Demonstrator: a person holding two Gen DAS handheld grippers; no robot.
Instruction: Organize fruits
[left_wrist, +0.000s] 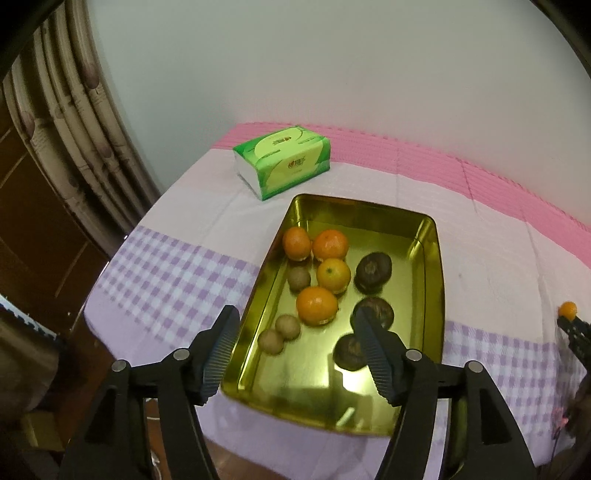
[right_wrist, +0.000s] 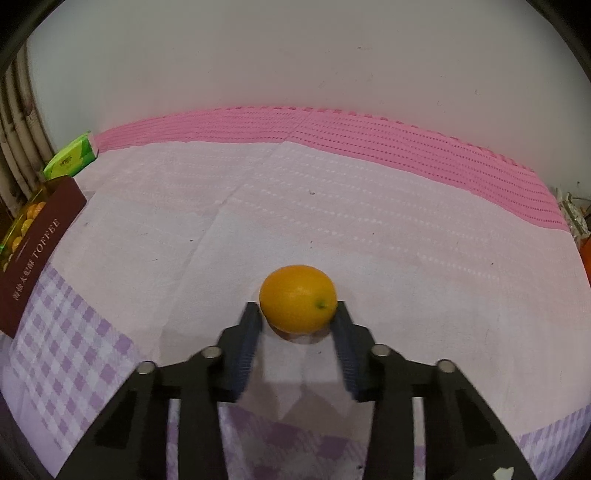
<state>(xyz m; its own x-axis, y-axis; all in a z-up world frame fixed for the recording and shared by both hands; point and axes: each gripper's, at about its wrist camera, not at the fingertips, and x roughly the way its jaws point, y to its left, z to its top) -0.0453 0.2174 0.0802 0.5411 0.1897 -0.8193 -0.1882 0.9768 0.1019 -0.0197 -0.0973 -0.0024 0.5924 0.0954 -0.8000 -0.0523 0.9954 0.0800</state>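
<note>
A gold metal tray (left_wrist: 432, 295) lies on the table and holds several oranges (left_wrist: 317, 305), three small brown kiwis (left_wrist: 287, 326) and three dark round fruits (left_wrist: 373, 272). My left gripper (left_wrist: 295, 325) is open and empty, hovering over the tray's near end. My right gripper (right_wrist: 298, 314) is shut on an orange (right_wrist: 297, 309) just above the tablecloth, to the right of the tray. That orange (left_wrist: 568, 309) and gripper also show at the far right of the left wrist view. The tray's dark red side marked TOFFEE (right_wrist: 40, 254) shows at the left of the right wrist view.
A green tissue pack (left_wrist: 282, 160) lies behind the tray near the wall. The tablecloth (right_wrist: 258, 206) is pale pink with a pink band at the back and a purple check at the front. A curtain (left_wrist: 74, 122) hangs at the left. The table's front edge is close below my grippers.
</note>
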